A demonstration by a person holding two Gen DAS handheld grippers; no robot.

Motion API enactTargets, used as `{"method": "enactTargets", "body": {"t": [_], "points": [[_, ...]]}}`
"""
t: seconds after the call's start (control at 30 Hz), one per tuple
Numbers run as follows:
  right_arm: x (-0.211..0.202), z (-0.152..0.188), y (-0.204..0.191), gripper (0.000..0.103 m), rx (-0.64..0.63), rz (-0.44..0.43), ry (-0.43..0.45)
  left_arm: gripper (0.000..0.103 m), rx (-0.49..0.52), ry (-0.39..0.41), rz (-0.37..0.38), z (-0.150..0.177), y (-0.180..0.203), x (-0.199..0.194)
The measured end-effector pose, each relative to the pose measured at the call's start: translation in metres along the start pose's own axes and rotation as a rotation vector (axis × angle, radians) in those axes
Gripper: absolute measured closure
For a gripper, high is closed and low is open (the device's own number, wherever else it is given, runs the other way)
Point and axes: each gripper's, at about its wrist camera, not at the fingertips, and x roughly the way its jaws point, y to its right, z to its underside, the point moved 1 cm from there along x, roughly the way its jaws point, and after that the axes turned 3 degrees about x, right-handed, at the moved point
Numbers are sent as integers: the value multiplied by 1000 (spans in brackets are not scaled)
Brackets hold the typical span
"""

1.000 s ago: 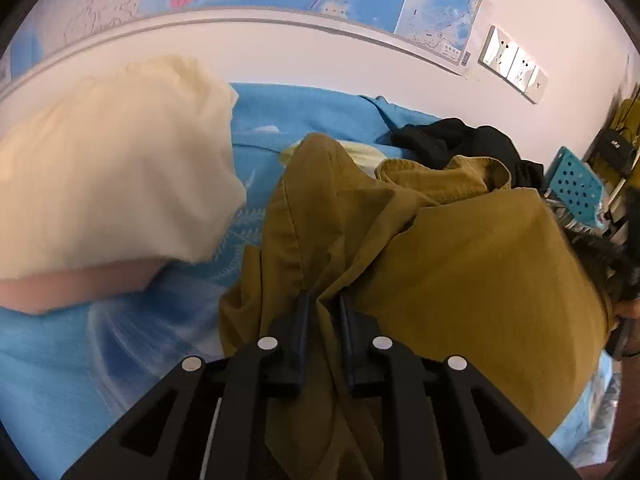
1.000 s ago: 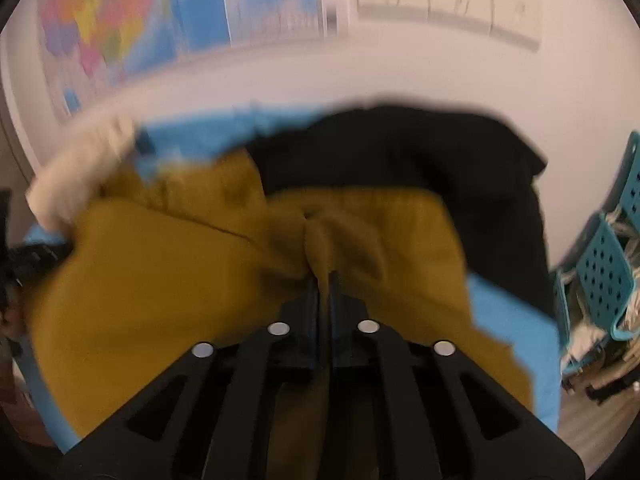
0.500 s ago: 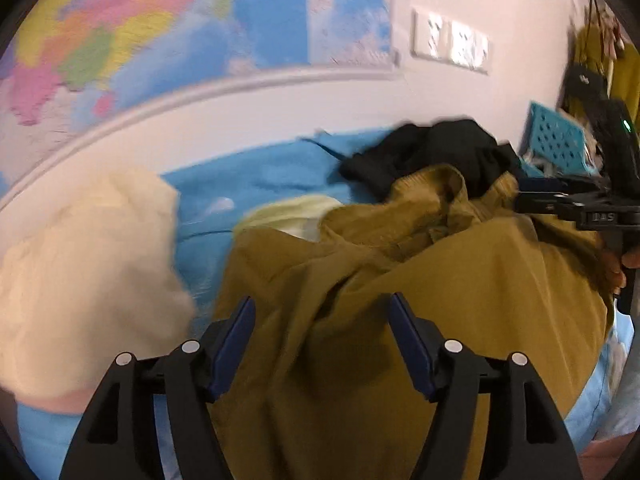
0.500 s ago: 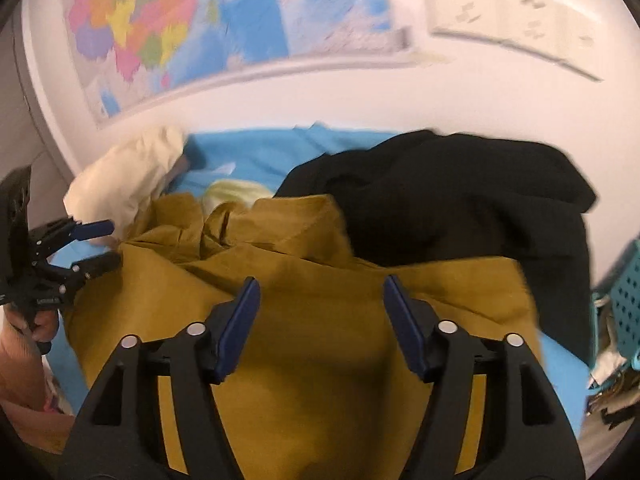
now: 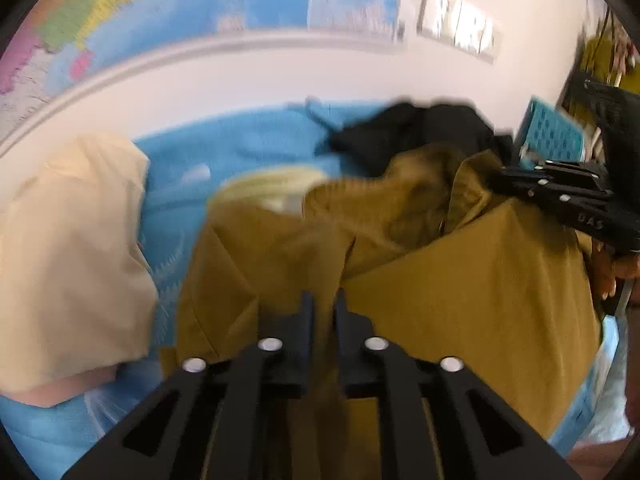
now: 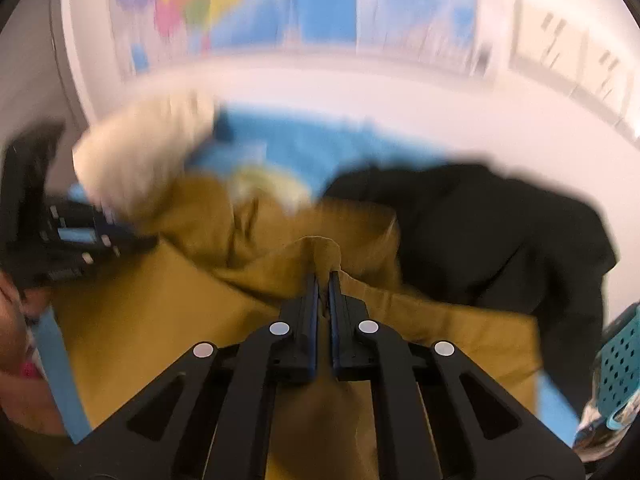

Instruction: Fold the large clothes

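Item: mustard garment (image 5: 460, 300), a large piece with a collar, lying rumpled across the blue bed sheet (image 5: 248, 140); most of its bulk is spread toward the near edge of that sheet, collar end toward the wall.

Holders: left gripper (image 5: 323, 300), jaws closed to a narrow slit with a ridge of mustard cloth pinched between them. Right gripper (image 6: 324, 276), jaws likewise nearly together, a peak of the same cloth standing up between its tips. Both sets of jaws have just been closing, with fabric caught in each.

Neighbours, placed from the garment: black clothing (image 6: 500, 232) heaped just beyond it on the wall side, touching its far edge; cream pillow (image 5: 68, 248) beside it on the left gripper's outer side; a pale yellow item (image 5: 276, 188) partly tucked under its collar end. Teal perforated basket (image 5: 554, 136) off the bed past the black clothing. Wall map (image 5: 160, 12) above the sheet.

Step in hand, as judged: a fresh two-point grip, taken to lift and spread the garment before any fold. No tidy fold shows yet; the task looks early.

Next move, as judged: raise both pinches together and draw them apart so the cloth hangs flat, clear of the black clothing. Risk: either pinch holds only a thin ridge and may slip.

Change against the earlier views: half a second back both grippers stood wide above the cloth; now both are clamped on it. The right view is more blurred than before.
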Motion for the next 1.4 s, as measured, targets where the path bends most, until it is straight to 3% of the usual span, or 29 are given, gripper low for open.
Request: {"method": "enactTargets", "body": {"t": [0.07,0.1,0.17,0.3,0.4,0.43,0.47,0.5,0.53,0.57,0.6,0.73,0.8,0.93,1.1,1.17,1.2,1.23,1.27,1.4], "points": [[-15,-13,-2,98,-9,49,104,100,-37,76,-1,-4,-4,-17],[-12,-15,-1,98,-11,52,103,100,-53,129,-25,-6,-7,-26],[10,-16,3,98,-4,64,49,100,-73,161,-66,-9,-14,-30],[71,9,6,98,-24,110,-144,99,-107,11,-74,-4,-28,7],[82,19,7,96,-28,134,-173,93,-81,-45,-91,9,-27,20],[80,19,7,95,-23,136,-174,85,-78,-41,-100,10,-26,19],[75,16,8,88,-10,127,-178,77,-78,-26,-91,11,-25,15],[68,15,10,70,5,111,-177,72,-81,0,-70,13,-25,7],[58,14,10,43,16,104,-161,63,-79,18,-64,14,-24,2],[44,15,10,33,15,109,-128,59,-73,28,-72,15,-24,-1],[26,16,9,31,2,107,-90,59,-70,30,-89,16,-25,-2],[-42,41,28,39,70,60,-19,59,-81,12,-98,24,-30,-1],[-61,67,44,47,143,36,-34,59,-96,-3,-100,28,-35,7],[-45,117,83,71,243,132,-130,58,-120,-12,-79,34,-44,21],[-31,133,121,80,436,100,-107,59,-176,11,-38,40,-54,20],[-42,129,115,73,423,119,-98,58,-178,24,-59,42,-53,10],[-54,128,111,58,418,136,-78,53,-183,36,-58,45,-54,4],[-68,129,108,40,431,133,-53,41,-189,65,-48,50,-54,-10],[-78,131,111,35,452,112,-32,31,-193,91,-43,56,-56,-23],[-141,156,112,28,605,-29,48,29,-235,139,-32,87,-70,-67]]}}
